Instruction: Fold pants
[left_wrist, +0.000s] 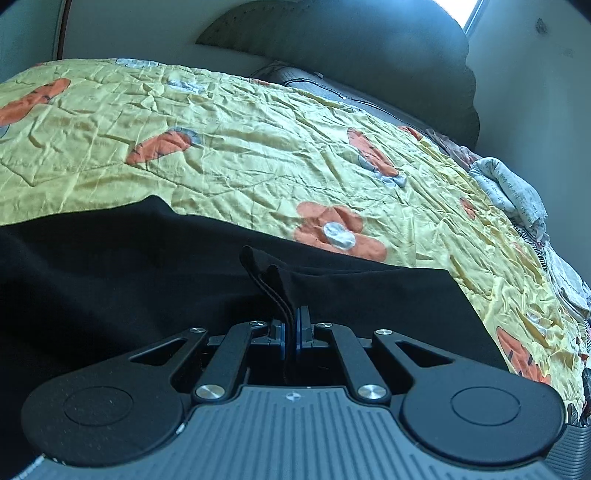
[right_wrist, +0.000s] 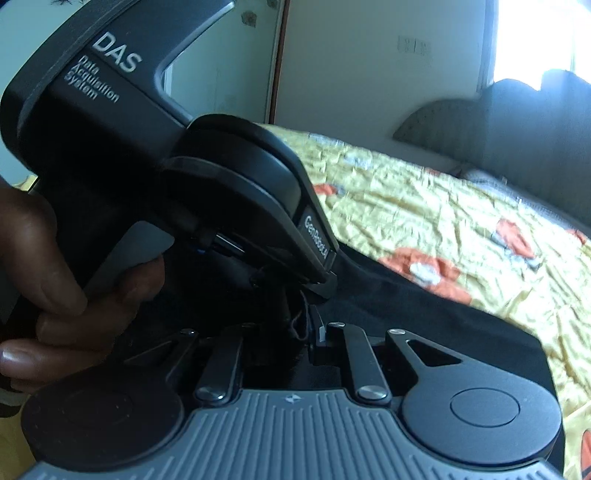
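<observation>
While the black pants (left_wrist: 147, 280) spread across the lower frame, each hand-held gripper, left (left_wrist: 291, 328) and right (right_wrist: 303, 328), pinches a fold.

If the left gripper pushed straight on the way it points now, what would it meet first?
Probably the black pants spread just ahead; the left gripper is shut on a fold of them. Beyond lies the yellow flowered quilt. Depth is hard to judge here.

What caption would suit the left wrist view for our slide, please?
Left gripper shut on a hem of black pants lying on a yellow floral quilt.
</observation>
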